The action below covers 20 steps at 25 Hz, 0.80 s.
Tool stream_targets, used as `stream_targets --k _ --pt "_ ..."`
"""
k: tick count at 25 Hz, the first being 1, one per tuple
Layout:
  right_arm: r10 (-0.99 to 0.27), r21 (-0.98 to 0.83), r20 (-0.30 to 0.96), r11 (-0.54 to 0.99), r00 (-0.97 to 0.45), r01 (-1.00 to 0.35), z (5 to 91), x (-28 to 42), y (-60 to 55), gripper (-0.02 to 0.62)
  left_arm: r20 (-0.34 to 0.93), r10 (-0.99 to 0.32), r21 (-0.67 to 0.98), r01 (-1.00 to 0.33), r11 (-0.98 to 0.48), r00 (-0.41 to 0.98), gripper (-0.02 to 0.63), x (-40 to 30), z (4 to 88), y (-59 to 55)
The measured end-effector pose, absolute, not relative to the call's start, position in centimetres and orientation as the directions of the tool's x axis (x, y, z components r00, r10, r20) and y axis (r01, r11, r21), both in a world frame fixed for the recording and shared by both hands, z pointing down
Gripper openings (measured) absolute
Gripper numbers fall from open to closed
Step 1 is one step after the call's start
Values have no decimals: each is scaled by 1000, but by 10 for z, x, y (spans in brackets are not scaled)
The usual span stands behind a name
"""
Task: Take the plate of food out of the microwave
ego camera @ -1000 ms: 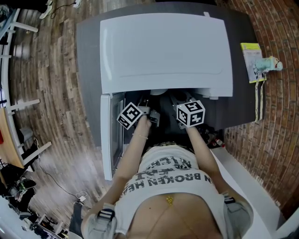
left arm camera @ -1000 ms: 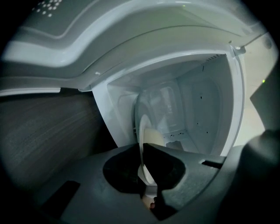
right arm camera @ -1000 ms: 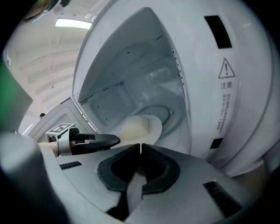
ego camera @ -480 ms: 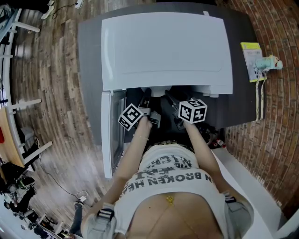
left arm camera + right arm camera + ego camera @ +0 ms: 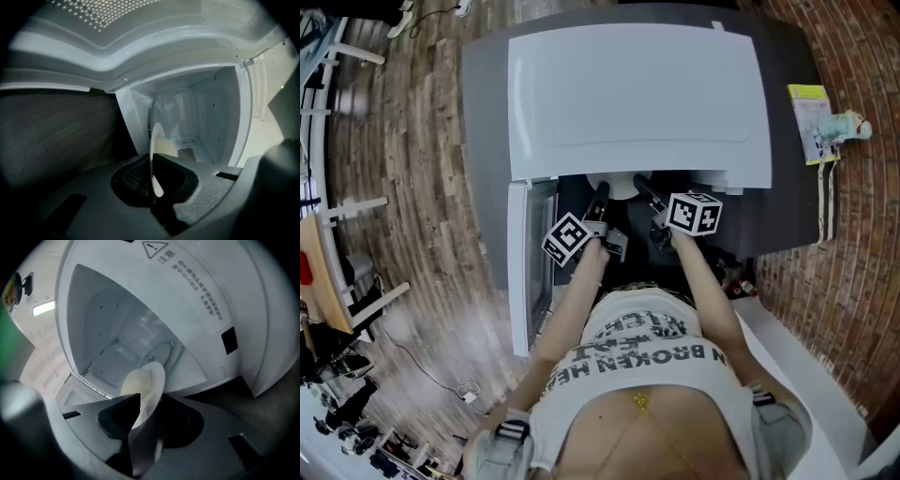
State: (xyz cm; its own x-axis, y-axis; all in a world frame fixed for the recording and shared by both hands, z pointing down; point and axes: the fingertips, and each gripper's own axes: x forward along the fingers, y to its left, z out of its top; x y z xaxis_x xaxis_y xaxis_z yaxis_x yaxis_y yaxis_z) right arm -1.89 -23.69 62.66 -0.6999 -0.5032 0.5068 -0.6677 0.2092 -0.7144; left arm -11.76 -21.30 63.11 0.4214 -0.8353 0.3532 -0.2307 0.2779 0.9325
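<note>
The white microwave (image 5: 637, 94) stands open on a dark counter (image 5: 480, 141). Only a sliver of the white plate (image 5: 616, 187) shows at its mouth in the head view. In the left gripper view the plate (image 5: 154, 150) is seen edge-on with pale food (image 5: 168, 147) on it, and my left gripper (image 5: 153, 190) is shut on its rim. In the right gripper view the plate (image 5: 152, 380) and its food (image 5: 135, 383) sit between the jaws of my right gripper (image 5: 150, 427). Those jaws have just been opening and stand apart around the rim.
The microwave door (image 5: 523, 272) hangs open at the left, beside my left arm. A yellow-green card and a small toy (image 5: 814, 127) lie on the counter's right end. A brick wall (image 5: 862, 234) runs along the right; the wooden floor (image 5: 403, 187) is at the left.
The right gripper's marker cube has rolled and shifted slightly right and up. The left gripper has hardly moved. A little more of the plate's white edge shows at the microwave's mouth.
</note>
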Motion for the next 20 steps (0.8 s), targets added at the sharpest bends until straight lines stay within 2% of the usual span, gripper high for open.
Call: stream_targets --k 7,20 --pt "-505 -729 511 175 -695 -662 633 -19 -244 94 351 -834 933 -231 275 427 18 -117 632 -211" --pt "-515 -740 501 163 -696 -653 630 -18 -239 83 343 -836 934 -253 254 428 18 -116 629 -206"
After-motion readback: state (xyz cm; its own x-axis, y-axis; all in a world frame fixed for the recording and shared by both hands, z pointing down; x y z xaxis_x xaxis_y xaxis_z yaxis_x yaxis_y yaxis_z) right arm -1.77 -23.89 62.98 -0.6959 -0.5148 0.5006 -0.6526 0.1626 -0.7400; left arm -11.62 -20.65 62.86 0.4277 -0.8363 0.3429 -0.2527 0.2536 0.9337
